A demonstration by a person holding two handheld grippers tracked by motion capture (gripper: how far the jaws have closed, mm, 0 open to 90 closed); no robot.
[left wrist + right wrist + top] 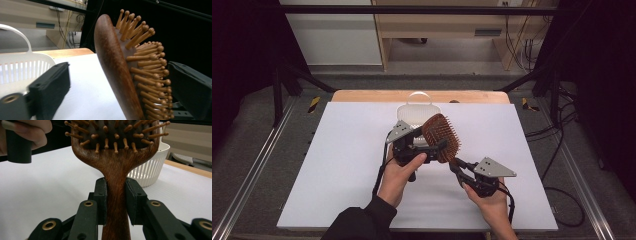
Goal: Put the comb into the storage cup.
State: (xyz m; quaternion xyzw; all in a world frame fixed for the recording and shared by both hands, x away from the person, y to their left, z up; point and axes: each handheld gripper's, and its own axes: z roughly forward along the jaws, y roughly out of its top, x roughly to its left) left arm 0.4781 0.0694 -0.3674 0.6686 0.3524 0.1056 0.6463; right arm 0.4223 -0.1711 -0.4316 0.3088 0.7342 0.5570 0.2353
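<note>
While our right gripper clamps its fingers on the hairbrush handle above the worktop's middle, our left gripper's fingers stand apart around the head; we should close squarely before the right lets go.

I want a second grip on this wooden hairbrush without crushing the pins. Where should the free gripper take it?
Take the hairbrush by the narrow neck just above the right gripper, closing on its side edges as that gripper does. The head is wide, and pins cover one face, so the left gripper's open jaws fit poorly there.
</note>
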